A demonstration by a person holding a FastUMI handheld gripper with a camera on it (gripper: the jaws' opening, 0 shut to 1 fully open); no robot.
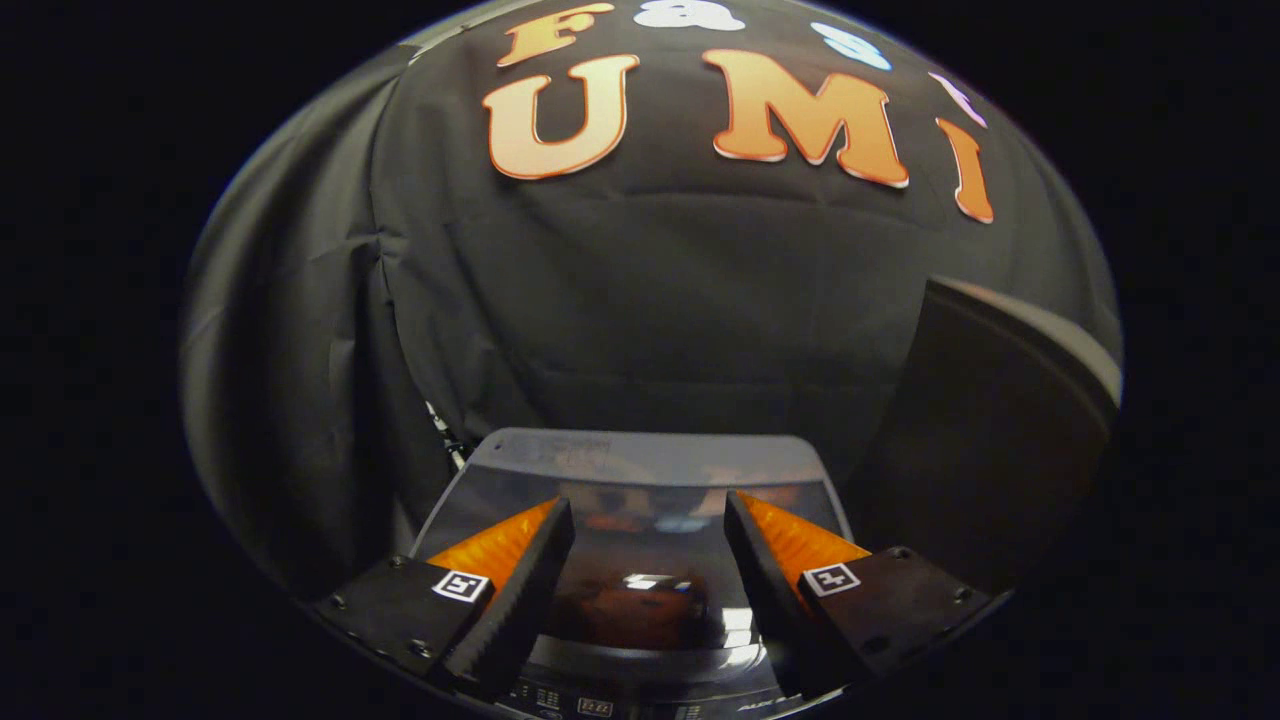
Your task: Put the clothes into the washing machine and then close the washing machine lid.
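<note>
The claw [648, 540] hangs over the washing machine [640, 470], fingers spread apart and gripping nothing. The glass lid [640, 590] lies flat and shut beneath them, likely just pushed down. I can't make out clothes through the reflections.

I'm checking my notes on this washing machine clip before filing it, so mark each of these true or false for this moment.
1. The washing machine's glossy, see-through lid lies shut below the fingers. True.
2. The gripper is shut on a garment. False: its fingers stand apart with nothing between them.
3. A dark upright panel stands to the right of the machine. True.
4. The lid is propped open against the black cloth wall. False: it lies flat on the machine.
</note>
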